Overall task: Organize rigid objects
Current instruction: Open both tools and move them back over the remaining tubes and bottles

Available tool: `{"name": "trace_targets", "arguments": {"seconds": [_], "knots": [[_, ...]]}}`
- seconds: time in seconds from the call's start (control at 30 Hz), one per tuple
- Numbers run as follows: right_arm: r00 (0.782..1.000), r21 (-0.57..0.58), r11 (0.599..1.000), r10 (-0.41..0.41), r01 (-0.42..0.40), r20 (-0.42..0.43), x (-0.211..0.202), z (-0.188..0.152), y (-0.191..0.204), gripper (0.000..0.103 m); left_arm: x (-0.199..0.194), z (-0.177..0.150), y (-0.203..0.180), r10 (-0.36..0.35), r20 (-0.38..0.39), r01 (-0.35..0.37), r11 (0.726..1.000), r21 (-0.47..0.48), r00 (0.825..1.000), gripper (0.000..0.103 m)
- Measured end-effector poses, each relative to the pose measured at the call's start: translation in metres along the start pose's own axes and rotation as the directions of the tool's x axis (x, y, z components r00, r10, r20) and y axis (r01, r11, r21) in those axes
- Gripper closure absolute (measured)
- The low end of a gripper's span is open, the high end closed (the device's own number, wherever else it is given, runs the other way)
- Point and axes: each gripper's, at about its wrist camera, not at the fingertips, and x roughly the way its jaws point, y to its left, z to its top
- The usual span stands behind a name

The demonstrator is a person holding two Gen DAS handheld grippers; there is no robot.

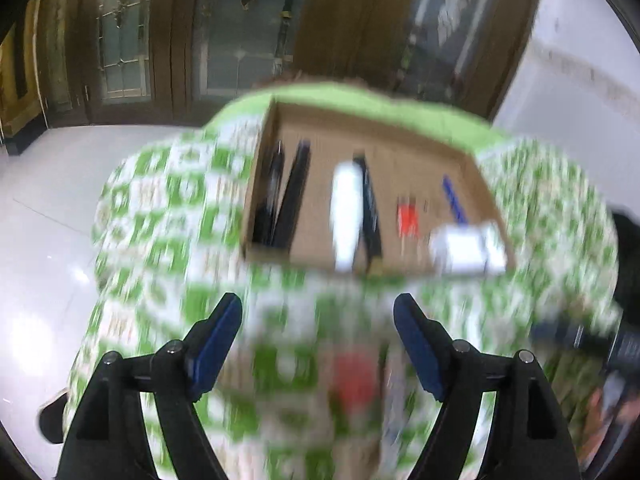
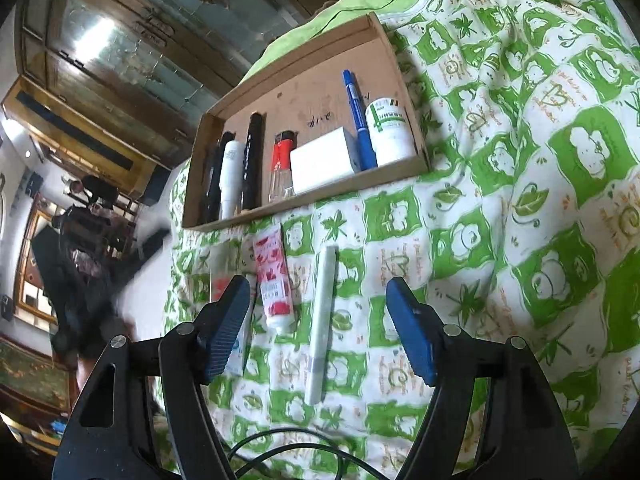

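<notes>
A shallow cardboard tray (image 2: 420, 152) lies on a green-and-white patterned cloth (image 2: 520, 200). In it lie black tubes (image 2: 252, 160), a white tube (image 2: 231, 176), a red-capped bottle (image 2: 281, 164), a white box (image 2: 322, 164), a blue marker (image 2: 358, 120) and a white jar (image 2: 390, 132). In front of it lie a pink tube (image 2: 274, 280) and a white pen (image 2: 322, 320). My right gripper (image 2: 318, 320) is open and empty above them. My left gripper (image 1: 318, 340) is open and empty before the blurred tray (image 1: 400, 136).
Another white and red item (image 2: 220, 280) lies partly hidden behind my right gripper's left finger. A black cable (image 2: 300, 444) loops at the near edge. Dark wooden cabinets (image 2: 120, 60) with glass stand behind. A white floor (image 1: 48, 208) lies left of the cloth.
</notes>
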Motion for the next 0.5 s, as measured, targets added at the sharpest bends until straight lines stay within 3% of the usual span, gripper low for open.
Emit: {"name": "trace_targets", "arguments": {"seconds": [0.1,0.27,0.37,0.43,0.5], "knots": [[1.000,-0.027,1.000,-0.002,0.002,-0.002,0.003,0.000,0.006,0.032,0.007,-0.013,-0.006,0.006,-0.061,-0.005,1.000,0.015,0.998,0.024],[1.000,-0.079,0.997,-0.028,0.027,-0.010,0.012,-0.007,0.021,0.032,0.021,-0.016,-0.023,0.036,-0.050,-0.033,0.998,0.053,0.998,0.025],[0.998,-0.098,0.994,-0.056,0.054,-0.011,0.015,-0.011,0.022,0.032,0.040,-0.024,-0.041,0.075,-0.081,-0.064,0.989,0.130,0.994,0.039],[0.997,-0.104,0.992,-0.077,0.074,-0.026,0.019,-0.015,0.021,0.032,0.050,-0.028,-0.046,0.115,-0.096,-0.097,0.980,0.174,0.989,0.056],[0.994,-0.112,0.989,-0.098,0.092,-0.049,0.027,-0.017,0.021,0.032,0.054,-0.028,-0.046,0.134,-0.095,-0.116,0.977,0.182,0.986,0.062]]}}
